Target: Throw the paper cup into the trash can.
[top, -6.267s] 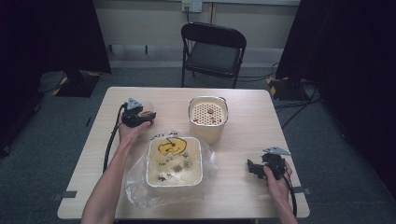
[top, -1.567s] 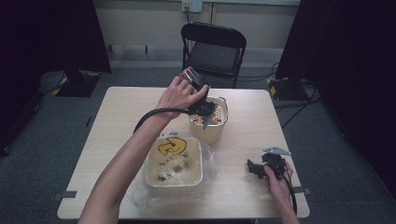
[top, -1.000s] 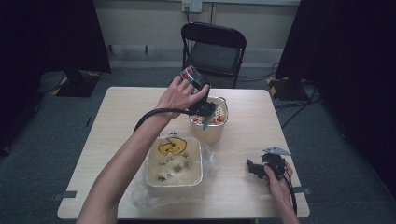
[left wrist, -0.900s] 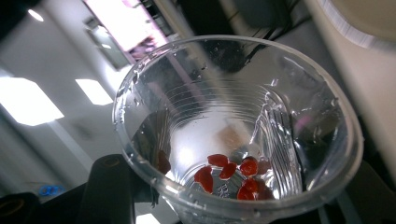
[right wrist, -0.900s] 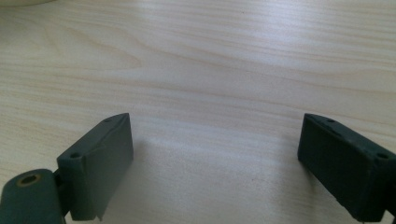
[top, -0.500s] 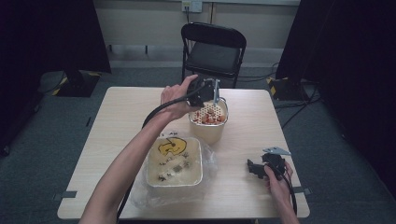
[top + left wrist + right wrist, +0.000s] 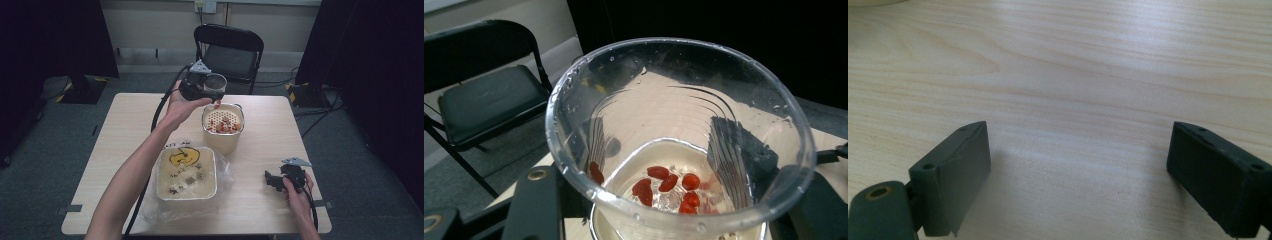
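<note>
Left gripper point(image 7: 202, 89) is pinching the clear cup point(image 7: 215, 84), upper centre, above the strainer pot point(image 7: 223, 131), apparently for draining berries point(image 7: 669, 186); its jaws have just been opening slightly. Right gripper point(image 7: 280, 181), jaws spread, is resting idle at lower right.

Clear plastic cup point(image 7: 674, 140) being held between the left gripper's jaws

The cup point(image 7: 215, 86) is being gripped at its lower walls, one jaw on either side, its wide rim turned toward the gripper's camera. Water droplets are clinging to the inside, and a few small red berries point(image 7: 669, 186) are lying at its bottom, between the jaws.
</note>
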Demonstrator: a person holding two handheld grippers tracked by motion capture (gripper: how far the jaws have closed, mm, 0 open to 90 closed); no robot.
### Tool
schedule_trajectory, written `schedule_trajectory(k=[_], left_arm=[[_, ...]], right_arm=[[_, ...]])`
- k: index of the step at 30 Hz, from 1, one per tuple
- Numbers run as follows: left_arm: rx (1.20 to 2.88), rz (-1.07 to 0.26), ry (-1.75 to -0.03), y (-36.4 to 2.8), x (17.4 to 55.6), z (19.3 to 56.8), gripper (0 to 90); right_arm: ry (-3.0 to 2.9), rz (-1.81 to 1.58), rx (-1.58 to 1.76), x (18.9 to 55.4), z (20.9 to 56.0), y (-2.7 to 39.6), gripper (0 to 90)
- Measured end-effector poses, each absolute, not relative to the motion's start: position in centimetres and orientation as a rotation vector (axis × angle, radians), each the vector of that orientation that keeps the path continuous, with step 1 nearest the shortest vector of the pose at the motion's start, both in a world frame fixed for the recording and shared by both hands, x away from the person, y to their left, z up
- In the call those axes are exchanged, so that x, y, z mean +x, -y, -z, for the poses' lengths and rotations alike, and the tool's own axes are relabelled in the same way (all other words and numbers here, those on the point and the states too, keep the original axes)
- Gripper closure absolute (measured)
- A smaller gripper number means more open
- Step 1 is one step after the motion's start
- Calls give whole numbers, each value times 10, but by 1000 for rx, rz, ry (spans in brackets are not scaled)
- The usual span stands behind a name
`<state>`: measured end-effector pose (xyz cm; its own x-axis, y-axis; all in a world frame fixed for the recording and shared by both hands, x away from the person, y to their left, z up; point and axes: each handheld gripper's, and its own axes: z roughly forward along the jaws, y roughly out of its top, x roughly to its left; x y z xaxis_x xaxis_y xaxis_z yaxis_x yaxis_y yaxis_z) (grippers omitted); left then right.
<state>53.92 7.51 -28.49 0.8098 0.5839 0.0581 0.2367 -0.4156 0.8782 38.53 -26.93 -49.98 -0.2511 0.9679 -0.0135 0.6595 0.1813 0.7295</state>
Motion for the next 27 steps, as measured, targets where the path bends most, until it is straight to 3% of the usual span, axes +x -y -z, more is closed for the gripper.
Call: schedule_trajectory(k=[19, 27], left_arm=[[2034, -425, -533, -120, 453, 304, 395], [1945, -379, -523, -129, 409, 309, 389]], right_arm=[[-1982, -847, 1525, 385, 500, 269, 94], [-1982, -848, 1525, 385, 500, 269, 94]])
